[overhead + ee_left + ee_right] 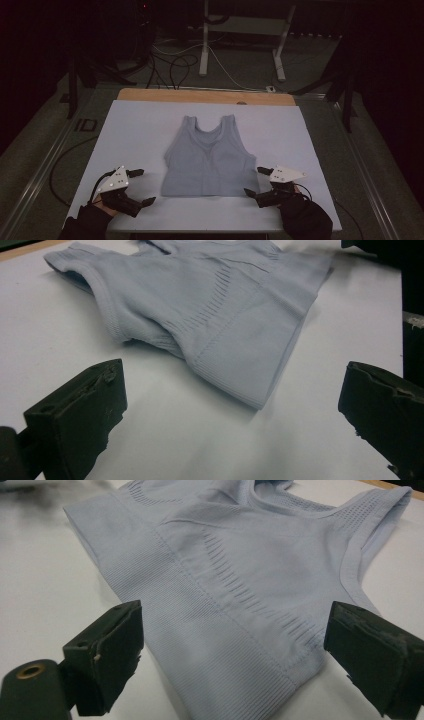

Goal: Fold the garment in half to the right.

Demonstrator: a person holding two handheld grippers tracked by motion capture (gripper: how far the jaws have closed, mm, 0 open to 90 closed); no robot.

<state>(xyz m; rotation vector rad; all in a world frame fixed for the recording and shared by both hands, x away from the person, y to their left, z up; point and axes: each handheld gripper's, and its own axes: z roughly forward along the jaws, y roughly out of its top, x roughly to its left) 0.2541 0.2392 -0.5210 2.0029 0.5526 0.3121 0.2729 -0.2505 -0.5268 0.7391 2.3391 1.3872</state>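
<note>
Nearest me, my two hands come in from the bottom edge, each holding a gripper low over the white counter [140, 130]. My left gripper [140, 187] sits just off the bottom left corner of the pale blue tank top [207, 155], its jaws spread wide with nothing between them. My right gripper [257, 181] sits at the bottom right corner, jaws also wide apart, straddling the hem there; I see no pinch on the cloth. That top lies flat at mid counter, straps pointing away from me, hem toward me. Beyond the counter's wooden far edge [200, 95], I see cables [172, 62] on a dark floor.
</note>
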